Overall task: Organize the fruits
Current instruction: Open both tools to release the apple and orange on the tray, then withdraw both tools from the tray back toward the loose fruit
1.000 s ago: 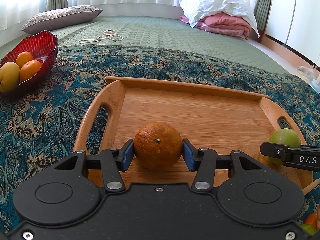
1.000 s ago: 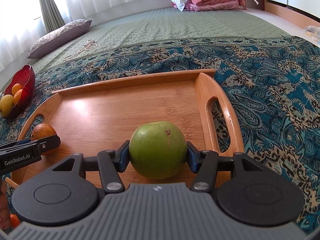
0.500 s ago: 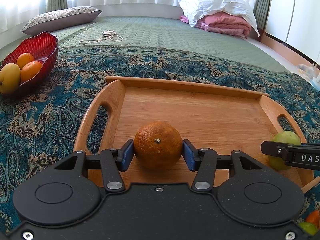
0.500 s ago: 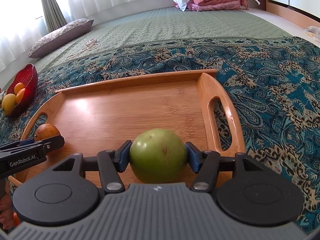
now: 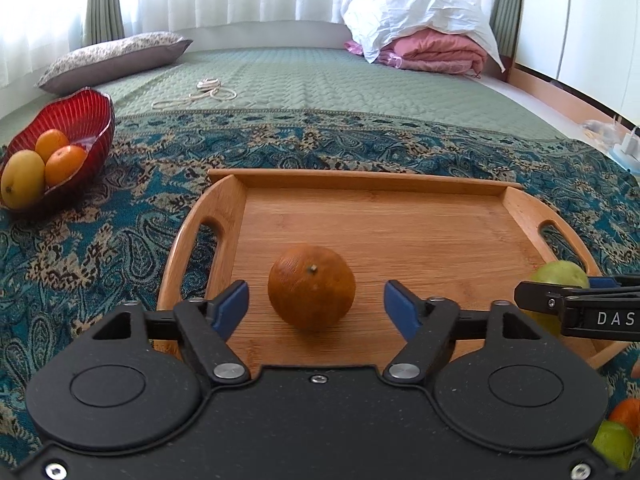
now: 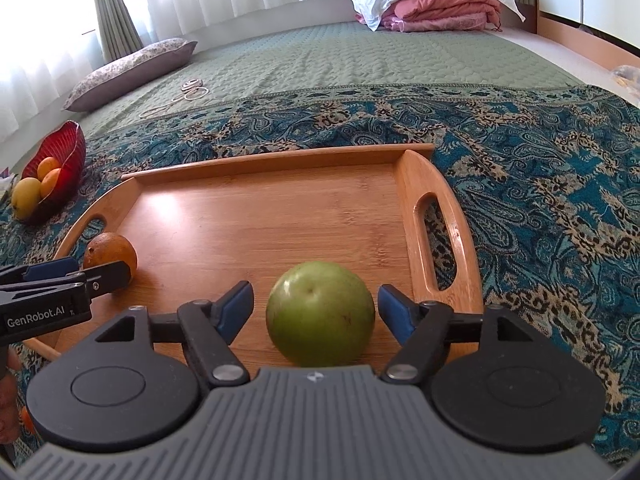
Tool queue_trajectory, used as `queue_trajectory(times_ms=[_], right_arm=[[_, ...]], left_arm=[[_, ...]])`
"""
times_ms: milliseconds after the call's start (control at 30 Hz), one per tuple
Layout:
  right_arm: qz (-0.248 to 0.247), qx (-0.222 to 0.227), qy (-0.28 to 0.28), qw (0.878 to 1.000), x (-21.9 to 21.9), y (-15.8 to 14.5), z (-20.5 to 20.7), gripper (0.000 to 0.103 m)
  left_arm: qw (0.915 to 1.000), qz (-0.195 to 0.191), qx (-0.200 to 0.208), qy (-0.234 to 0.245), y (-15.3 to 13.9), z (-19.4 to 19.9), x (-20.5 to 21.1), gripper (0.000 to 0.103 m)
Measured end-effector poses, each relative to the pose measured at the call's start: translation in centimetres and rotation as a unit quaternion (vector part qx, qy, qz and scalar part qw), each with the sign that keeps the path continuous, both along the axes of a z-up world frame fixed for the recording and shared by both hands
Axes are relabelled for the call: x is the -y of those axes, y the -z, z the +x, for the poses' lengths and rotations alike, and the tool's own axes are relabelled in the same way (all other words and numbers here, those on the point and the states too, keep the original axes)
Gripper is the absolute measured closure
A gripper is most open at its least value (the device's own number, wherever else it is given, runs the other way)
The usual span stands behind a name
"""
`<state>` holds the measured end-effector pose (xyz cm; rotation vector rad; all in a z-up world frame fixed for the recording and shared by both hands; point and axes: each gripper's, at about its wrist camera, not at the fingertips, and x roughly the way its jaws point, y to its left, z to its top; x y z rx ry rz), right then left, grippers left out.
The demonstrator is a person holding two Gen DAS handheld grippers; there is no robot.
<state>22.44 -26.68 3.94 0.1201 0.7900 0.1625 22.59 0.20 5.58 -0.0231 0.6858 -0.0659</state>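
A dark orange rests on the wooden tray near its left handle. My left gripper is opening, its blue pads clear of the orange on both sides. A green apple sits on the same tray by the right handle. My right gripper is opening too, with a gap between each pad and the apple. Each gripper shows at the edge of the other's view, the apple behind the right one, the orange behind the left one.
A red glass bowl with two oranges and a yellow fruit stands on the patterned blanket at the far left. More fruit lies at the near right. A pillow, a cord and folded bedding lie farther back.
Both grippers have opened: the left let go of the orange, the right let go of the apple. Both fruits now sit free on the tray. Neither hand has shifted much.
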Motion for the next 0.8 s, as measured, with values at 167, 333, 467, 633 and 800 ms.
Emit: queue_trajectory(times_ms=[167, 333, 467, 633, 800], right_arm=[[-0.013, 0.019, -0.006, 1.000, -0.1, -0.7, -1.2, 0.016], [-0.012, 0.030, -0.011, 0.999, -0.2, -0.9, -2.6, 0.015], [-0.011, 0.041, -0.014, 0.999, -0.3, -1.1, -3.7, 0.014], [-0.015, 0.058, -0.020, 0.998, -0.6, -1.3, -5.3, 0.013], [-0.022, 0.076, -0.023, 0.997, -0.9, -1.1, -7.3, 0.010]], left_arm=[[0.9999, -0.007, 0.011, 0.008, -0.7, -1.3, 0.0, 0.017], [0.9995, -0.010, 0.024, 0.017, -1.2, -2.8, 0.2, 0.014], [0.9991, -0.009, 0.036, 0.022, -1.4, -4.2, 0.3, 0.011], [0.9986, -0.012, 0.044, 0.029, -1.4, -6.1, 0.3, 0.009], [0.9975, -0.013, 0.061, 0.032, -1.2, -8.2, 0.1, 0.006]])
